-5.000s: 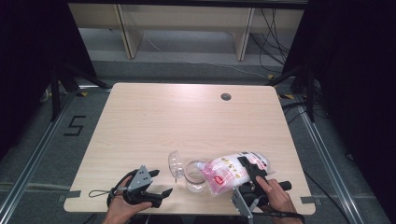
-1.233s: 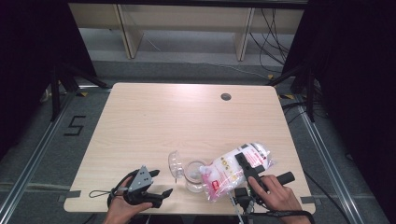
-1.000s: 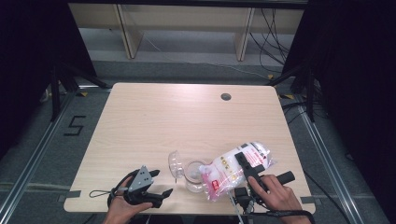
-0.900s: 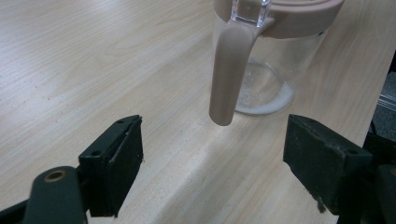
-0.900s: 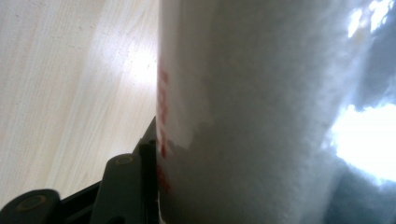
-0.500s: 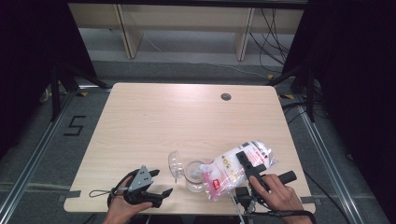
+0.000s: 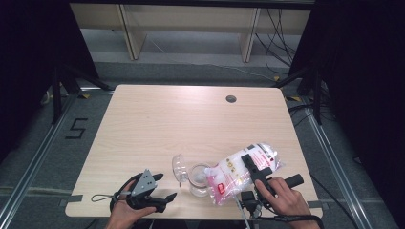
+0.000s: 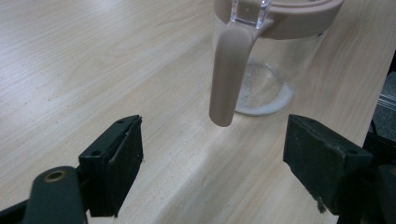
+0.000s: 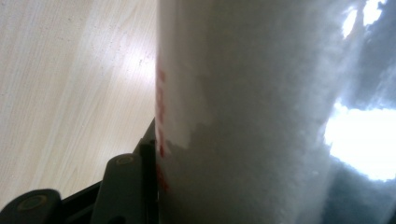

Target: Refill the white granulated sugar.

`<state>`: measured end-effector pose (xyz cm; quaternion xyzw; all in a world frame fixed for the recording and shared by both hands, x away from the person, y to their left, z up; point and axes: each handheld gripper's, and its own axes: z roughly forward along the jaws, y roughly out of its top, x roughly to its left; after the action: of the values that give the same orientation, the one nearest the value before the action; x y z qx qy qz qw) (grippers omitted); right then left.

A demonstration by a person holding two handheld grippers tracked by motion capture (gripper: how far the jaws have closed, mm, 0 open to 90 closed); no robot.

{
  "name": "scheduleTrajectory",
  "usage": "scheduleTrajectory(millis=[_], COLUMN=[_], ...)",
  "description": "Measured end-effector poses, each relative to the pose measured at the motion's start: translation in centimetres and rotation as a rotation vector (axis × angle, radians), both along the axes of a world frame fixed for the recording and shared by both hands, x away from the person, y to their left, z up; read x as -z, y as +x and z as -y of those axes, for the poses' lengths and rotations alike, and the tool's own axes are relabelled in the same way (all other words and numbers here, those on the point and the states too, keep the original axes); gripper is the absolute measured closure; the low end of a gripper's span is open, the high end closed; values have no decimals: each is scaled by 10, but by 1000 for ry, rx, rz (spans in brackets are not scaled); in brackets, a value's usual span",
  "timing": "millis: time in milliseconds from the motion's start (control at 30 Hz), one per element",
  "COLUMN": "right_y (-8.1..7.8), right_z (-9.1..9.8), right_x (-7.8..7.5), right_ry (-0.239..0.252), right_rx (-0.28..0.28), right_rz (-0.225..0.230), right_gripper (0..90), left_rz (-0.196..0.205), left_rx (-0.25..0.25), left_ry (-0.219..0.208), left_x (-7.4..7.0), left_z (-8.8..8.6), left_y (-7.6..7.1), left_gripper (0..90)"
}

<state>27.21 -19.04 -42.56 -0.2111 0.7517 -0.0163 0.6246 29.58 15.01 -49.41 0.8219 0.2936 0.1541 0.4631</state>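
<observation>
The right gripper (image 7: pixel 252 167) is clamped on a clear plastic bag of white powder with red print (image 7: pixel 241 171), and tips the bag's low end over a clear glass jar with a beige rim and handle (image 7: pixel 198 177). The jar stands near the front edge of the light wooden table (image 7: pixel 191 119), its clear lid (image 7: pixel 178 166) flipped open. The left gripper (image 7: pixel 165 196) rests by the front edge, jaws wide apart, empty, pointing at the jar.
</observation>
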Motion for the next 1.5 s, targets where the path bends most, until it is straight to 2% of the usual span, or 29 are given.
scheduleTrajectory(millis=[67,133,200,267,333,433,467,533,567,600,633,733,833,900,967,1067,1133,1233,1267,1300,1333,1367,1400,1500], right_y=[0,0,0,-1,-1,-1,-1,-1,-1,-2,-1,0,0,1,-1,0,-2,-2,-3,-1,-1,0,1,4], right_z=[0,-1,-1,0,0,-1,0,0,-1,1,0,0,2,2,4,3,4,0,-1,-2,-3,-3,-4,-3], right_x=[0,0,1,3,2,2,3,3,1,4,2,0,2,-1,1,-1,2,-1,1,0,0,0,0,-1], right_ry=[-2,0,7,22,8,4,21,23,10,59,26,10,35,7,17,-6,34,-1,25,6,18,14,16,11], right_rx=[-8,-5,-3,12,6,6,11,9,1,24,3,-7,16,-4,20,2,25,-9,8,-15,-5,-11,-9,-12], right_rz=[7,0,-4,-9,0,-5,-10,-10,-6,-18,-5,-4,-12,-3,-4,1,-11,-3,-15,-5,-8,-8,-12,-8], right_gripper=[499,499,499,500,500,501,501,502,502,502,502,503,504,504,505,505,505,506,506,506,506,507,507,509], left_rz=[3,5,-1,-15,-18,-17,-18,-18,-17,-18,-18,-17,-17,-16,-15,-17,-16,-18,-17,-19,-17,-13,-19,-20], left_rx=[8,9,3,-12,-10,-12,-10,-12,-12,-13,-12,-11,-11,-11,-11,-12,-11,-7,-15,-18,-17,-7,-12,-4], left_ry=[33,33,29,4,-6,-4,-7,-4,-4,-5,-5,-3,-3,-3,3,-3,-3,-8,-5,-14,-5,24,-10,-14], left_x=[-1,-1,-1,0,0,0,1,0,0,0,0,0,0,0,0,0,0,1,0,1,0,0,0,0], left_z=[-2,-2,-2,0,0,0,0,0,0,0,0,0,0,0,-1,0,0,0,1,1,1,-1,1,0], left_y=[1,1,0,-1,-1,-1,-1,-1,-1,-1,-1,-1,-1,-1,-1,-1,-1,-1,-1,-2,-2,-1,-2,-1], left_gripper=[196,196,195,196,196,196,196,196,196,196,196,196,196,196,195,196,196,196,196,195,196,196,196,196])
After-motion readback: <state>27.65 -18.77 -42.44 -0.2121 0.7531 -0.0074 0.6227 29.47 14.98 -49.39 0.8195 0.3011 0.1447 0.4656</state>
